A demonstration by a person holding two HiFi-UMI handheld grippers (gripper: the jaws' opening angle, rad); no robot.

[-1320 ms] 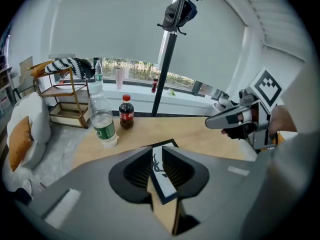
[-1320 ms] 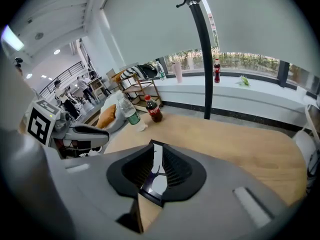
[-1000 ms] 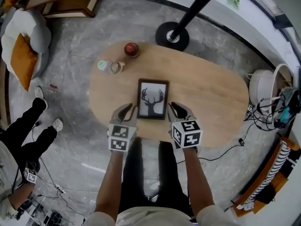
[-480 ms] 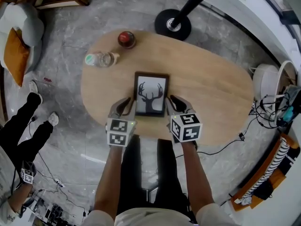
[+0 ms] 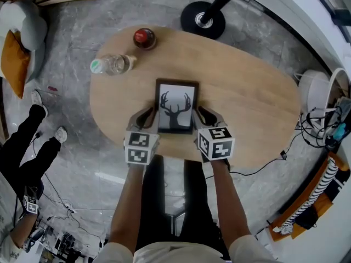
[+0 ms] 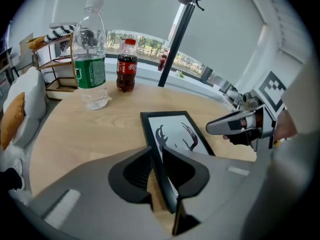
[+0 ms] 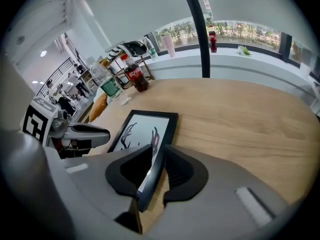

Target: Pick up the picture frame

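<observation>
Grab step looks basically done: the left gripper [image 5: 146,118] and right gripper [image 5: 205,116] each pinch a side edge of the picture frame [image 5: 176,107], which lies flat on the table [image 5: 247,108] at the centre of the head view. Next up is probably a level two-handed lift. A second ago the jaws sat just outside those edges.

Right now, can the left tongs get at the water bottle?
Likely not yet: the left tongs grip the picture frame by its left edge. The water bottle stands apart farther back, nothing between; they'd have to let go first.
</observation>
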